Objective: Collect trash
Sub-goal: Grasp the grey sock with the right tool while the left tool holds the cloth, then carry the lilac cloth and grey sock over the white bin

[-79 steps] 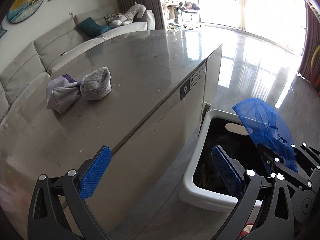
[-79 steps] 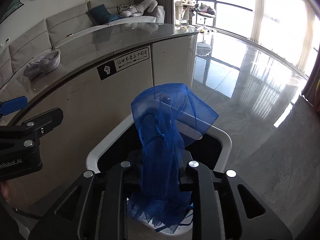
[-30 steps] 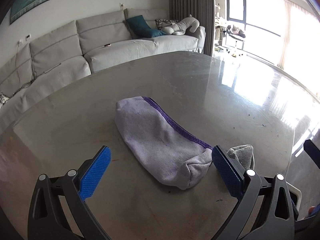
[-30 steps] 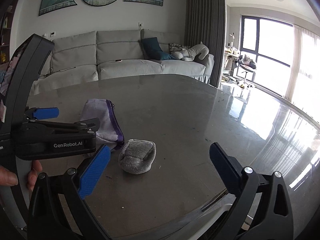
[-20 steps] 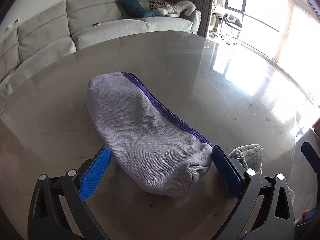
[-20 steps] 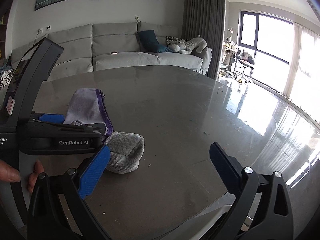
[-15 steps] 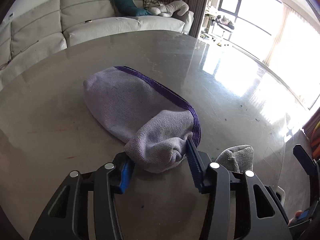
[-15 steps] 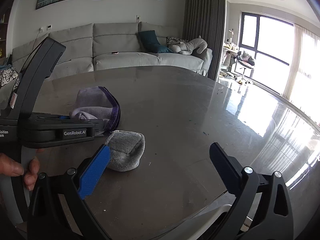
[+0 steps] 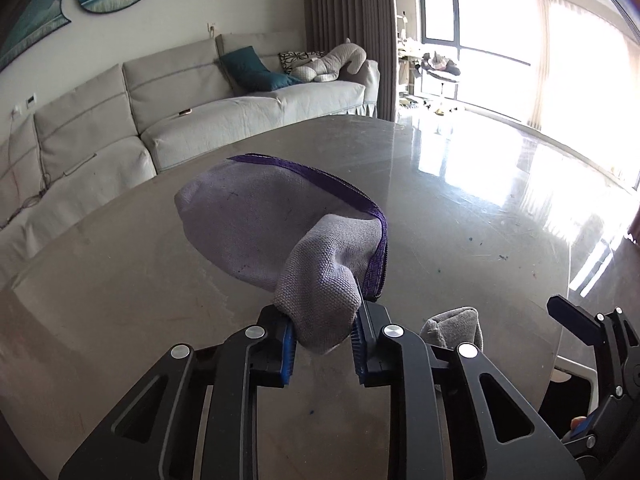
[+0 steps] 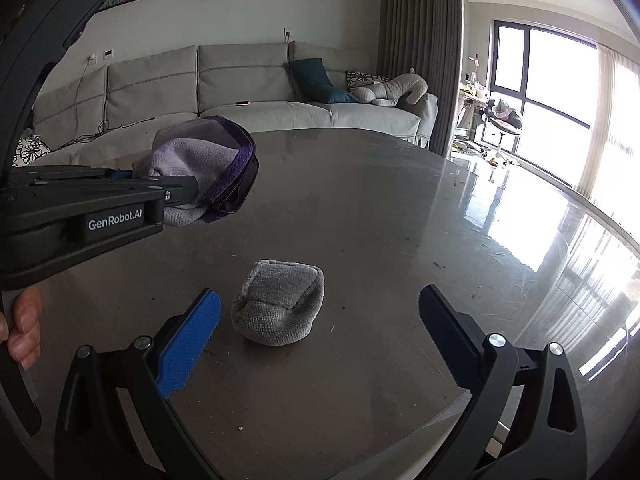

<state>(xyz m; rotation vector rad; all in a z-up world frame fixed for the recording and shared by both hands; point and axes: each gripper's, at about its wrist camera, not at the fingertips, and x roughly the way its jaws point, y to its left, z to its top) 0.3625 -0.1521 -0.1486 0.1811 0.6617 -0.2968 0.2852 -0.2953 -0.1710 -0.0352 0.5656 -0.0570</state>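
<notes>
A: Our right tongs [image 10: 318, 334] stand wide apart with nothing between the pads, low over the surface [image 10: 380, 208]. The grey rolled sock [image 10: 279, 301] lies straight ahead of them, just past the tips and a little toward the left blue pad, resting on the surface.

B: And our left tongs [image 9: 322, 350] are closing on the near end of the lilac pouch [image 9: 280, 232], with the cloth bunched up between the blue pads. The pouch's far end looks lifted clear of the surface in the right wrist view, though we cannot tell that for certain.

A: So the sock is ours on the right side. From the left wrist view it sits beside the left tongs, to their right, but those are already full.

B: Agreed, the right hand is the free one and the nearer one in line. How does the sock lie?

A: Its long side runs roughly across our right tongs' line, left to right, with the folded opening facing us. We judge a short push forward would bring the pads either side of it; the gap is wider than the roll.

B: Beyond the sock the surface is bare up to its far edge, then the grey sofa [image 10: 240, 84] behind.

A: The white bin rim [image 9: 572, 366] shows just past the surface edge at the right, so we judge both pieces go that way.
</notes>
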